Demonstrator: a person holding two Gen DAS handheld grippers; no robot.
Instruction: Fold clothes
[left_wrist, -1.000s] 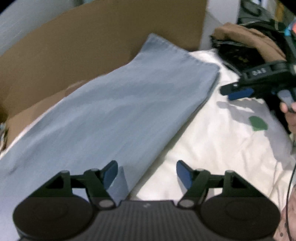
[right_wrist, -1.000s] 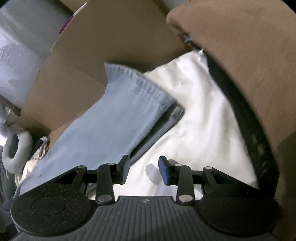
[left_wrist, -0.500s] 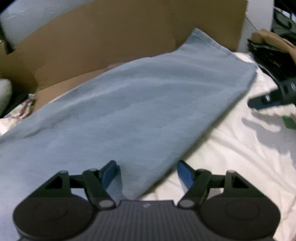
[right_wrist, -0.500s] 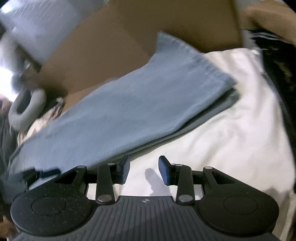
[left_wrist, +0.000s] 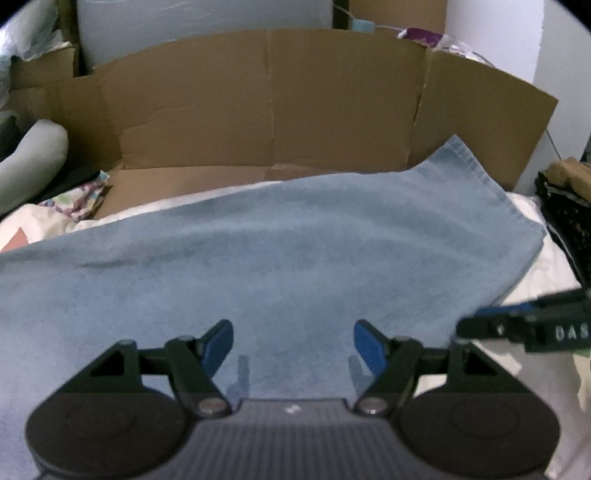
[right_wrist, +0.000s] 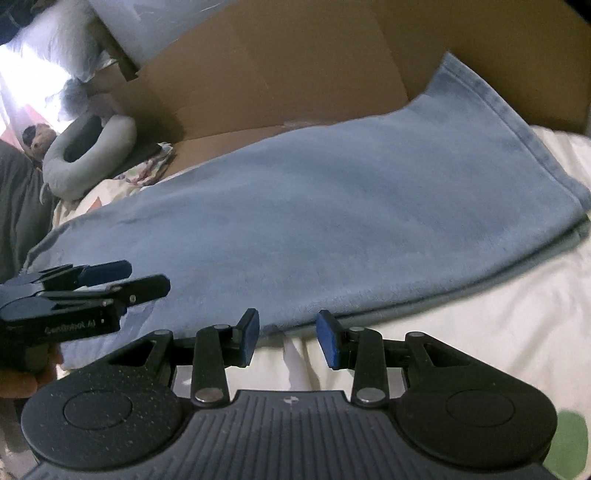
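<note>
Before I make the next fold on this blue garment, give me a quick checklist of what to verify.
1. Left gripper open, nothing held: ok.
2. Right gripper open, nothing held: ok.
3. Blue garment lying flat on the white bedding: ok.
4. Layers aligned: not ok, a lower layer peeks out along the near edge.
5. Far corner on the bedding: not ok, it rides up against the cardboard.
6. Grippers apart from each other: ok.

Light blue denim garment (left_wrist: 295, 251), plain. White bedsheet (right_wrist: 461, 325), green spot lower right. Brown cardboard (left_wrist: 269, 103), upper frame. Grey neck pillow (right_wrist: 88, 155), left. Black tools, blue pads (right_wrist: 249, 332).
</note>
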